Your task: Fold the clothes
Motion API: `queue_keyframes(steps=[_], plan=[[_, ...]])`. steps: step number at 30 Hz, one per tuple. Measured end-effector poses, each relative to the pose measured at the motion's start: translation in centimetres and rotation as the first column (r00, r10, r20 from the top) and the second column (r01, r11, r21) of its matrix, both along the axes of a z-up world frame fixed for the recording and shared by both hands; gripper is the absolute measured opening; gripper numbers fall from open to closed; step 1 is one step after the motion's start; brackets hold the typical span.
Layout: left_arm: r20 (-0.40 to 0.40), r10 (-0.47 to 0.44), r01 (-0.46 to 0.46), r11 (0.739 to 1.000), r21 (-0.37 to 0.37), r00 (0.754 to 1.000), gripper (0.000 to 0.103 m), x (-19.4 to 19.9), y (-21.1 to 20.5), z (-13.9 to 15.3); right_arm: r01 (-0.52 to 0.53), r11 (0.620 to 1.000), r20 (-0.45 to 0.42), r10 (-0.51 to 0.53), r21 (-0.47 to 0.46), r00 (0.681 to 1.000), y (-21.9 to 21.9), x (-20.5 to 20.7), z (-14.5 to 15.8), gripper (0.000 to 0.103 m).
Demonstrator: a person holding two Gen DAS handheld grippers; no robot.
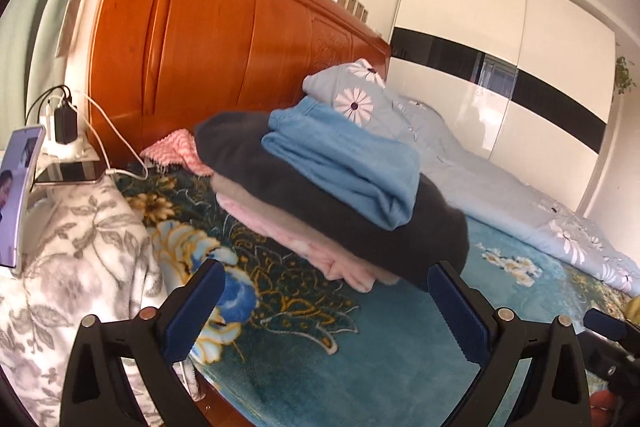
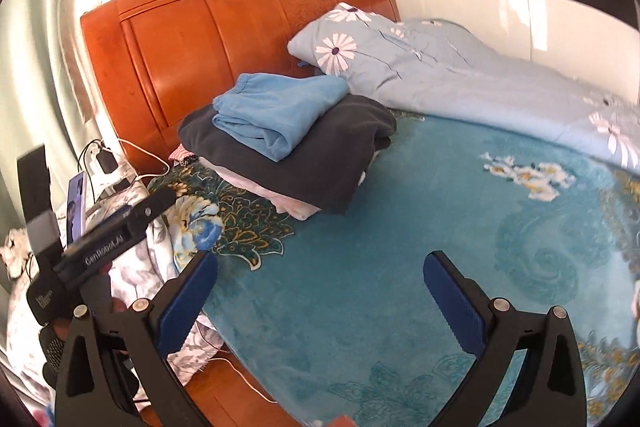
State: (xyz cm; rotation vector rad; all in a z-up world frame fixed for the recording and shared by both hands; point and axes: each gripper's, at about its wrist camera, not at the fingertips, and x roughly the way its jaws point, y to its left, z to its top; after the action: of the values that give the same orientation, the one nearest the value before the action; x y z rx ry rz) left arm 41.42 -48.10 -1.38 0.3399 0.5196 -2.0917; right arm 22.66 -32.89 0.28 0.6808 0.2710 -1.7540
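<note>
I am at a bed with a soft teal blanket (image 2: 380, 267) spread over it, with gold and blue flowers woven in. A tall orange wooden headboard (image 1: 208, 39) stands at the far end. White closet doors (image 1: 500, 39) with a black stripe fill the wall at about two o'clock.

The pile of folded clothes (image 1: 332, 195) sits on the blanket near the headboard. In my left view it is at twelve o'clock, just past my tool. In my right view it is at about eleven o'clock, farther off. A blue piece (image 2: 272, 111) lies on top. Under it is a dark gray piece (image 2: 320, 155). Pink clothes (image 1: 288, 235) are at the bottom, sticking out at the edge.

A pale blue quilt with white daisies (image 2: 440, 67) is bunched up behind the pile, touching it, and runs along the far side of the bed to three o'clock.

My left gripper (image 1: 326, 291) has its two blue pads wide apart. Nothing is between them, only blanket and the near edge of the pile beyond. My right gripper (image 2: 320, 279) is spread as wide as it goes and holds nothing too.

At nine o'clock a gray flowered cover (image 1: 80, 247) hangs by the bed. A phone (image 1: 20, 195) stands there, and white cables (image 1: 116, 147) run to a plug.
</note>
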Motion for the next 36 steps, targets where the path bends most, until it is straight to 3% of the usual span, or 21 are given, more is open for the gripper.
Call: queue_keyframes(steps=[9, 15, 21, 36], plan=[[0.093, 0.068, -0.065, 0.997, -0.04, 0.993, 0.103, 0.0, 1.6, 1.7, 0.008, 1.0, -0.1, -0.007, 0.012, 0.995, 0.8, 1.7, 1.2, 0.103], [0.132, 0.071, -0.066, 0.997, -0.044, 0.989, 0.103, -0.2, 2.2, 2.0, 0.033, 0.999, -0.065, -0.032, 0.008, 0.997, 1.1, 1.1, 1.2, 0.103], [0.164, 0.067, -0.062, 0.997, -0.036, 0.984, 0.103, -0.9, 2.3, 2.0, 0.067, 0.998, 0.035, -0.067, -0.02, 0.997, 1.8, -0.4, 1.2, 0.103], [0.175, 0.045, -0.049, 0.999, 0.018, 0.983, 0.103, -1.3, 2.2, 1.4, 0.053, 0.999, 0.025, -0.053, 0.008, 0.998, 1.6, 0.0, 1.0, 0.103]])
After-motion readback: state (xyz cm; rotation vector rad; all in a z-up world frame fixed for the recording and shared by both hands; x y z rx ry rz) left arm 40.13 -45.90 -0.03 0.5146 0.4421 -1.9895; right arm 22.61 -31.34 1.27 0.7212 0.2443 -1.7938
